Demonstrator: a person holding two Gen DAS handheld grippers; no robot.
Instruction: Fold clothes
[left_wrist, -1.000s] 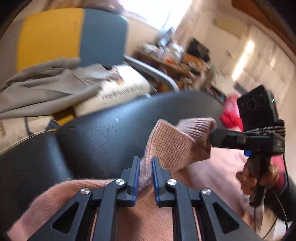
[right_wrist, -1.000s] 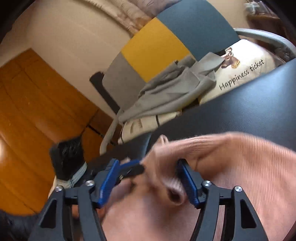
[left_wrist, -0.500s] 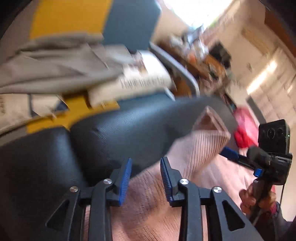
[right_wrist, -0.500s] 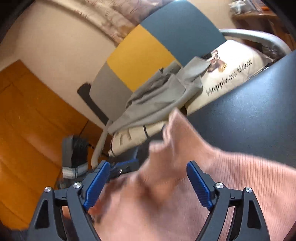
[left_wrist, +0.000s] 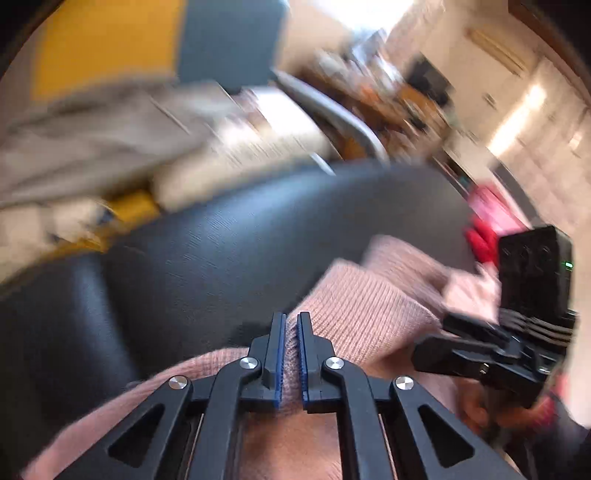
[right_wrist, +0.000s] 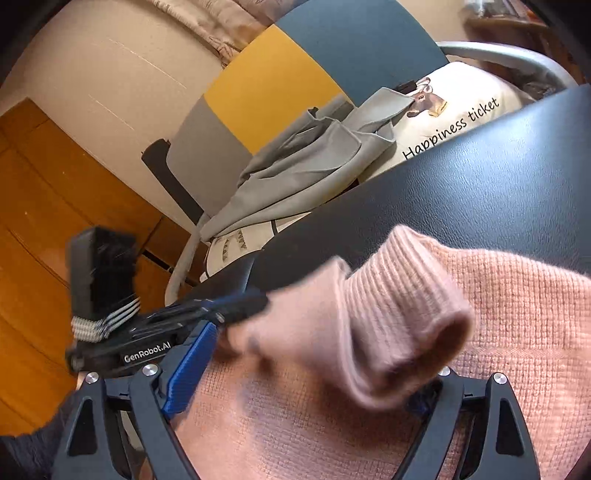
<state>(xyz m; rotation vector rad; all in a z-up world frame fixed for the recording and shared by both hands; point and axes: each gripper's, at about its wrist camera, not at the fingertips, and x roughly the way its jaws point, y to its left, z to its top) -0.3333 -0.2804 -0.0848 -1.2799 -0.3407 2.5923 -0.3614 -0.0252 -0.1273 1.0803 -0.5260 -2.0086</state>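
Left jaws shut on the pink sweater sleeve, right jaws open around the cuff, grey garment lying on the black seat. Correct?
Not quite. The grey garment lies on the cream cushion behind the black seat, as the right wrist view shows. The left gripper is shut on the pink sweater; the right gripper is open.

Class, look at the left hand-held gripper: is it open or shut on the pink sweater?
Shut. The left hand-held gripper has its blue pads nearly together, pinching a ridge of the pink sweater.

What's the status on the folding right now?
Left gripper shut on pink sweater. Right gripper open around the sleeve cuff. Nothing blocking on the black seat.
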